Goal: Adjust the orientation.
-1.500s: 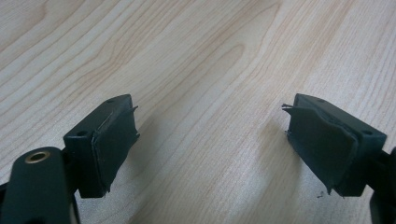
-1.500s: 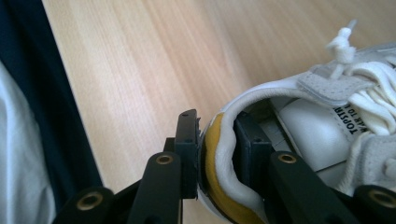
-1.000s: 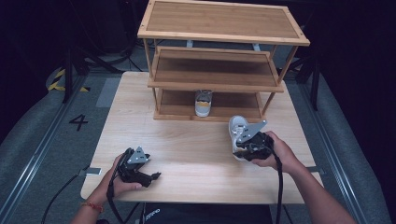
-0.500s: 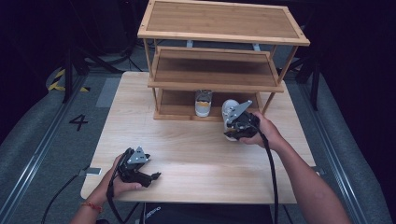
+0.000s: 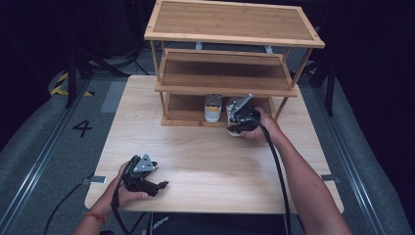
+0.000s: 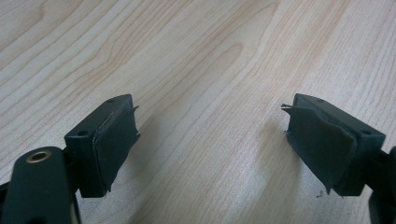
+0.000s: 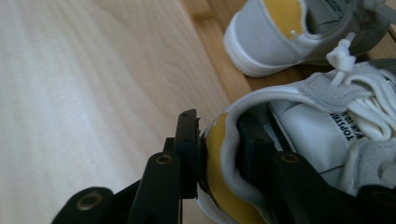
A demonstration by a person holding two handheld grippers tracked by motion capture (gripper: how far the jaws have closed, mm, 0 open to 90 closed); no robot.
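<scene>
right claw clamped on shoe heel | moved from mid-desk to rack bottom shelf within the last second | shoe at shelf edge beside second shoe | likely placing the pair | left claw wide, idle over desk

White shoe with yellow heel patch, black tool, pale wood-grain table

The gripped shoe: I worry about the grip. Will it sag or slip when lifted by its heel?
The shoe probably droops toe-down, since the right tongs pinch only its padded heel collar. That collar looks soft, so it may compress rather than slip. It looks light.
</scene>
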